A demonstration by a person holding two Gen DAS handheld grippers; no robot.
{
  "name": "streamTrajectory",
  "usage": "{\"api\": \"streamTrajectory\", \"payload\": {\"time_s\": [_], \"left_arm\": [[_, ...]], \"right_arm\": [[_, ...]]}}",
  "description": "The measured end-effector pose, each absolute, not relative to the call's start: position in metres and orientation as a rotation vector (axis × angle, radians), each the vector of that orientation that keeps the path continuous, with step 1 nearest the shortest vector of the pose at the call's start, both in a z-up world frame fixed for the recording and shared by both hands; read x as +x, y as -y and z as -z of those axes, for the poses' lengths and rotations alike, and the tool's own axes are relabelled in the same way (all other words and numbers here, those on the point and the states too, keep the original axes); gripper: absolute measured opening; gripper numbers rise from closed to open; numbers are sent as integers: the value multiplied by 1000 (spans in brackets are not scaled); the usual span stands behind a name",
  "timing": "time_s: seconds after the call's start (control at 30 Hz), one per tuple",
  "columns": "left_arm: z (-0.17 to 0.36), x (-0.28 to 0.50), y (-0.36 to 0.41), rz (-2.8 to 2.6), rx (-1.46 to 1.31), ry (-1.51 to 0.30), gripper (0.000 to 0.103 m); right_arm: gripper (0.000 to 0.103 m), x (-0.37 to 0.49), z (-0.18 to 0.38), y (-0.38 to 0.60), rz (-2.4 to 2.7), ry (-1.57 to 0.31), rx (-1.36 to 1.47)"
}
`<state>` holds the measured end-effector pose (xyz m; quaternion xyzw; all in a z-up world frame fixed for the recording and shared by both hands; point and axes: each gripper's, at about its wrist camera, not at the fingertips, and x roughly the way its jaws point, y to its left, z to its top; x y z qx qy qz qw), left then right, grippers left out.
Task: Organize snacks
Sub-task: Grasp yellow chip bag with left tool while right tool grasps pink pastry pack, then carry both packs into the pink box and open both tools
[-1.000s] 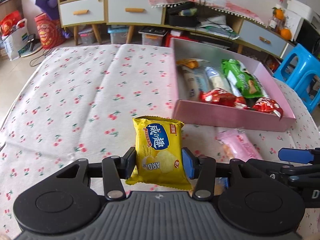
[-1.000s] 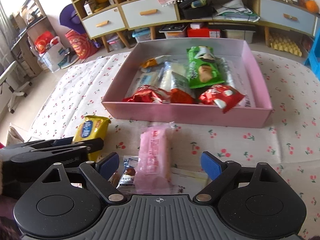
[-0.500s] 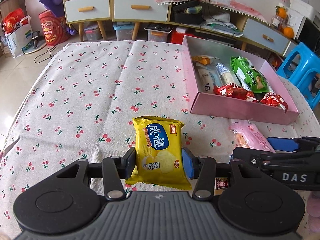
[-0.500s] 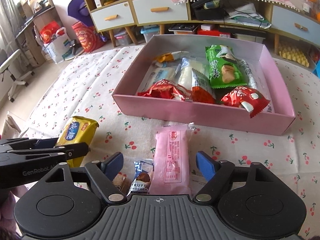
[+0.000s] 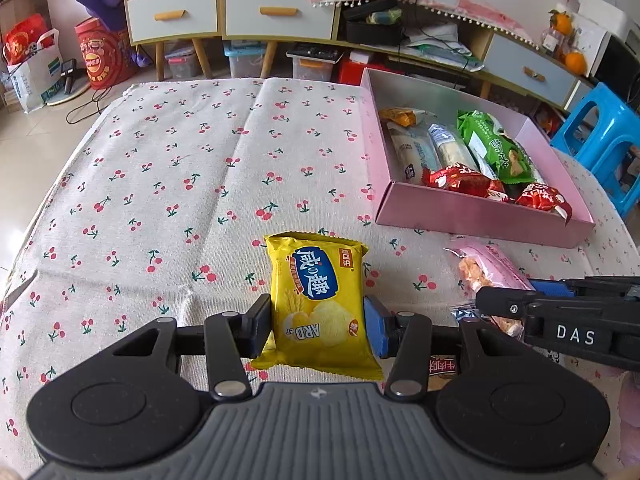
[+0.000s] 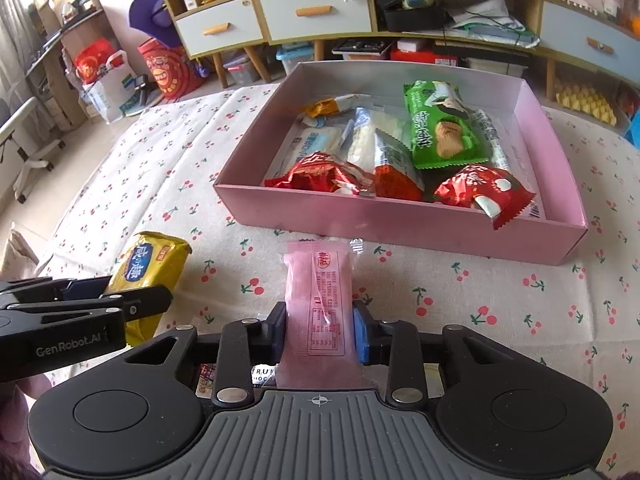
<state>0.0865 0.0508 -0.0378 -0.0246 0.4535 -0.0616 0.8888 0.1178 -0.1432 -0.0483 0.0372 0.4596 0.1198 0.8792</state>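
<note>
Two grippers each pinch one snack. The left gripper [image 5: 318,320] clamps a yellow cracker packet [image 5: 320,304] by its long edges, at the lower centre of its frame, and the right gripper [image 6: 320,330] clamps a pink wafer packet [image 6: 318,312] the same way. Each packet's long axis runs straight forward along the fingers, away from the camera.

The pink cardboard box [image 6: 400,220] lies directly ahead of the right gripper, its near wall across the middle of that frame, just beyond the wafer packet's far end. In the left wrist view the box [image 5: 472,216] sits at the upper right, well apart from the cracker packet, so the right hand is the nearer one. Inside it lie a green biscuit packet [image 6: 440,128], red wrappers [image 6: 480,190] and pale bars.

Judging from this, the wafer packet only needs carrying forward over the near wall, while the cracker packet must travel forward and rightward. Small chocolate wrappers [image 6: 262,376] remain on the cherry-print tablecloth [image 5: 180,160] beneath the right gripper.
</note>
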Motion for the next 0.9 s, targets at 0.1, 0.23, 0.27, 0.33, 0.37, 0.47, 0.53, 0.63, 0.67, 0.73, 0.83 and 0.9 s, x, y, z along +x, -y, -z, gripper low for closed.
{"api": "streamTrajectory", "payload": {"time_s": [0.1, 0.23, 0.27, 0.33, 0.37, 0.47, 0.53, 0.63, 0.67, 0.73, 0.83, 0.9], "left_arm": [[36, 87, -51, 129, -58, -939, 45], [34, 87, -50, 131, -68, -934, 45], [33, 87, -49, 133, -71, -933, 45], [32, 87, -47, 139, -73, -928, 45], [31, 87, -45, 142, -73, -926, 45], [28, 87, -41, 151, -79, -917, 45], [25, 87, -39, 148, -86, -905, 45], [20, 88, -37, 150, -103, -881, 45], [18, 89, -35, 152, -107, -877, 45], [16, 90, -32, 155, -114, -872, 45], [11, 91, -26, 155, -126, -859, 45], [6, 92, -22, 152, -145, -842, 45]], "right_arm": [[31, 118, 44, 146, -258, -953, 91], [31, 116, 38, 154, -254, -937, 105], [31, 116, 36, 157, -249, -935, 114], [31, 116, 34, 163, -244, -935, 132], [31, 115, 33, 166, -242, -934, 137], [31, 113, 28, 175, -234, -924, 145], [31, 111, 25, 181, -229, -917, 152], [31, 109, 19, 192, -220, -905, 166], [31, 109, 18, 195, -216, -901, 170], [31, 108, 14, 203, -208, -894, 180], [31, 108, 9, 214, -191, -883, 198], [31, 109, 3, 222, -182, -872, 215]]}}
